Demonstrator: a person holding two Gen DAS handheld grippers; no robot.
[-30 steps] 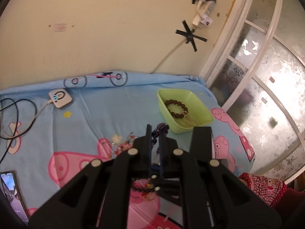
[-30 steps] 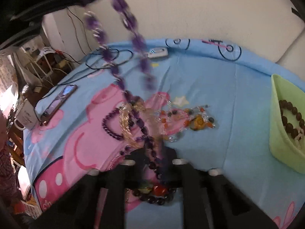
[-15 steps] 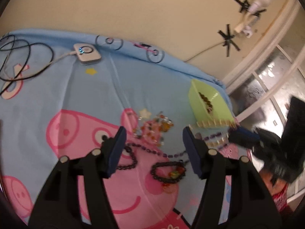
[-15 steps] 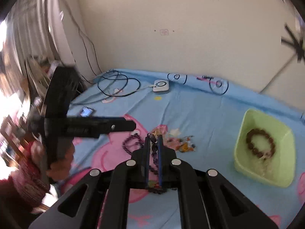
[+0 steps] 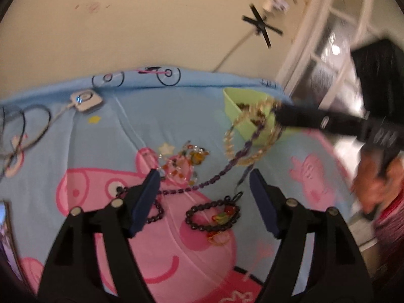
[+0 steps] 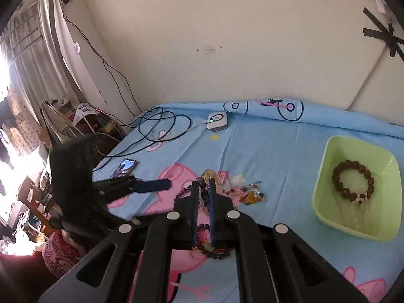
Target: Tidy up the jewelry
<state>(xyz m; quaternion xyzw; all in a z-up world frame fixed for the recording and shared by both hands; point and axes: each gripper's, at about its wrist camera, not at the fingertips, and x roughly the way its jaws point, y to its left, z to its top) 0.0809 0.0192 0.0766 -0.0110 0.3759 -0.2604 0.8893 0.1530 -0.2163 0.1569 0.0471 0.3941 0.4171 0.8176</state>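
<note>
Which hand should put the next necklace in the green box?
The right tool, probably. It is shut on the purple necklace and yellow necklace, lifted beside the green box. The left tool is open and holds nothing.

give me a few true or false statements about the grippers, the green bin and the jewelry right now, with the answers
1. The left gripper is clamped on a bracelet. False: its jaws stand wide apart with nothing between them.
2. The right gripper is shut on a purple bead necklace tangled with a gold chain. True.
3. The green bin has nothing in it. False: a brown bead bracelet lies inside.
4. A dark bead bracelet with orange and red beads lies on the blue sheet. True.
5. The phone lies inside the bin. False: it lies on the sheet, well apart from the bin.
</note>
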